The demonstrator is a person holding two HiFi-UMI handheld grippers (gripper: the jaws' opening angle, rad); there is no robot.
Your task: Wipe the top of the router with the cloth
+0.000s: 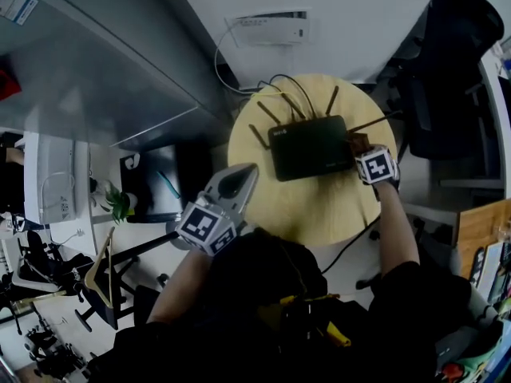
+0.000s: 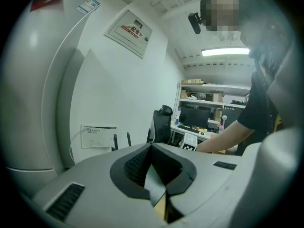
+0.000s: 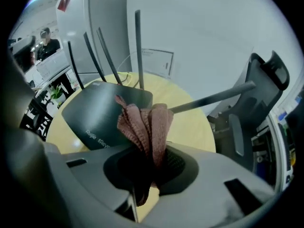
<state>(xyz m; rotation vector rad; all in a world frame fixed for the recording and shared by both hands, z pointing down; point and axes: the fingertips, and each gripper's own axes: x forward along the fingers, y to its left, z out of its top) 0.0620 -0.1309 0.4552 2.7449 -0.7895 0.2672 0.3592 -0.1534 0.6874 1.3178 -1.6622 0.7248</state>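
- Head view: black router point(image 1: 310, 147) lies flat on a round wooden table point(image 1: 319, 214), its antennas point(image 1: 263, 137) spread out twd the wall; cables run from behind the router up to a white wall box point(image 1: 267, 29).
- Right gripper point(image 1: 359, 145) is at the router's right edge; a bit of brownish cloth point(image 1: 356, 141) shows at its tip, just beside that edge.
- Left gripper point(image 1: 246, 175) is left of the router and nearer to the person, over the table's rim, well apart from the router; a black office chair point(image 1: 447, 70) stands right of the router, beyond the table.
- Left gripper view: fingers point(image 2: 135, 167) pressed together w/ nothing btw them; gripper points over the router, only two antenna tips point(image 2: 114, 141) visible beside the wall box point(image 2: 99, 137); further off, the person's arm point(image 2: 228, 132) and the marker cube point(image 2: 191, 141) of the other gripper.
- Right gripper view: fingers point(image 3: 180, 160) pinch the cloth point(image 3: 147, 125), folded in a bunch that stands out of the jaws; router point(image 3: 102, 113) is directly behind the cloth, its near corner hidden by the cloth; whether the cloth touches the top I cannot tell.
- Several antennas stand up at the router's far side; one antenna point(image 3: 213, 99) leans low to the right over the table point(image 3: 187, 122); the chair point(image 3: 251, 103) is right of the router.
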